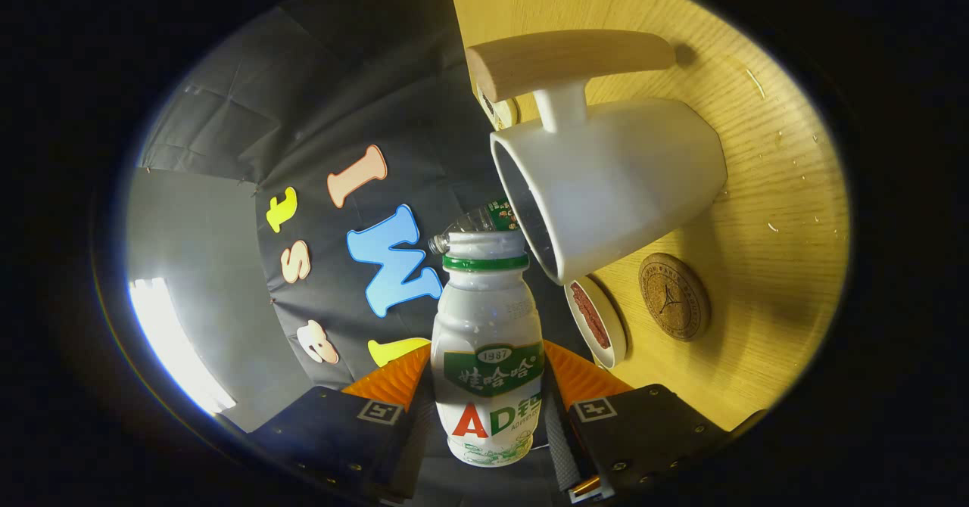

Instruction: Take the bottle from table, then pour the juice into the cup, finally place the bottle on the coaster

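A small white juice bottle (pixel 487 356) with a green neck band and a green and red label sits between my fingers, and my gripper (pixel 488 397) is shut on its lower body. The whole view is rolled sideways, so the bottle is tipped. Its mouth lies just beside the rim of a white cup (pixel 613 181) with a wooden handle (pixel 568 59). The cup stands on the wooden table (pixel 764 113), its opening facing the bottle's top. A round cork coaster (pixel 674 297) lies on the table beside the cup, beyond my fingers.
A small white dish (pixel 598 324) with something red in it rests between the cup and the coaster. A clear plastic bottle (pixel 473 225) with a green label shows past the juice bottle's mouth. Droplets speckle the table beyond the cup. The booth's black cloth wall lies behind.
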A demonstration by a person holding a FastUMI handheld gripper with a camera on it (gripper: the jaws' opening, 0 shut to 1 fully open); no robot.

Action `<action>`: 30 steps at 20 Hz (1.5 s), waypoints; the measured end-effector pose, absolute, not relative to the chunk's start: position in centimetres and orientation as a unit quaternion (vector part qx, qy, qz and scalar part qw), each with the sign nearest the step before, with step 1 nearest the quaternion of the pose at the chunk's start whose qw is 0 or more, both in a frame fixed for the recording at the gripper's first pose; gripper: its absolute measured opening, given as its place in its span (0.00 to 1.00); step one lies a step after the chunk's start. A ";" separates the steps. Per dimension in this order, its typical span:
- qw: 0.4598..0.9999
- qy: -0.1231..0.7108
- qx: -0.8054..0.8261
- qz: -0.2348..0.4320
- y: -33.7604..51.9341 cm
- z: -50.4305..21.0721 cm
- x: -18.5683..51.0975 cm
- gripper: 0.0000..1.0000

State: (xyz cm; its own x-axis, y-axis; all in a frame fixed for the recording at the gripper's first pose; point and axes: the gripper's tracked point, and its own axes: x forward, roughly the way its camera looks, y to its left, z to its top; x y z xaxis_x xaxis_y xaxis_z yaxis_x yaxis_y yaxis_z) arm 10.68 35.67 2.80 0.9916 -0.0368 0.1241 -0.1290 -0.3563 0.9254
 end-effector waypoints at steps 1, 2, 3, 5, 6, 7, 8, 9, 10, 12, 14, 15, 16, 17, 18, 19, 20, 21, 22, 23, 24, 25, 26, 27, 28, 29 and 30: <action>0.576 -0.047 0.815 0.038 35.7 2.6 10.8 0.67; 0.591 -0.043 0.805 0.033 35.9 2.3 10.9 0.67; 0.602 -0.039 0.797 0.029 35.8 2.2 10.9 0.67; 0.618 -0.037 0.785 0.025 35.6 1.8 10.7 0.67; 0.625 -0.037 0.779 0.024 35.6 1.7 10.6 0.67; 0.632 -0.037 0.774 0.024 35.6 1.6 10.6 0.67; 0.637 -0.040 0.770 0.025 35.5 1.6 10.6 0.67; 0.643 -0.043 0.764 0.028 35.6 1.5 10.5 0.67; 0.652 -0.042 0.757 0.030 35.8 1.3 10.7 0.67; 0.678 -0.034 0.734 0.026 36.3 1.1 11.1 0.67; 0.705 -0.030 0.708 0.022 36.5 0.7 11.3 0.67; 0.717 -0.029 0.696 0.023 36.5 0.6 11.2 0.67; 0.730 -0.027 0.683 0.023 36.7 0.4 11.2 0.67; 0.743 -0.026 0.668 0.024 36.9 0.3 11.0 0.67; 0.757 -0.023 0.653 0.024 37.0 0.1 10.9 0.67; 0.767 -0.023 0.641 0.023 37.0 0.0 10.9 0.67; 0.775 -0.025 0.631 0.025 36.9 0.4 11.0 0.67; 0.782 -0.027 0.622 0.026 36.8 0.6 11.0 0.67; 0.790 -0.028 0.612 0.026 36.8 0.7 10.9 0.67; 0.800 -0.025 0.599 0.022 36.8 0.5 11.0 0.67; 0.813 -0.022 0.581 0.016 36.7 0.4 11.0 0.67; 0.828 -0.018 0.561 0.012 36.7 0.4 11.0 0.67; 0.842 -0.015 0.539 0.008 36.7 0.5 10.9 0.67; 0.856 -0.012 0.518 0.006 36.9 0.5 10.7 0.67; 0.867 -0.012 0.498 0.006 37.0 0.7 10.8 0.67; 0.877 -0.009 0.480 0.012 37.3 1.0 10.8 0.67; 0.887 -0.007 0.461 0.020 37.9 1.5 10.7 0.67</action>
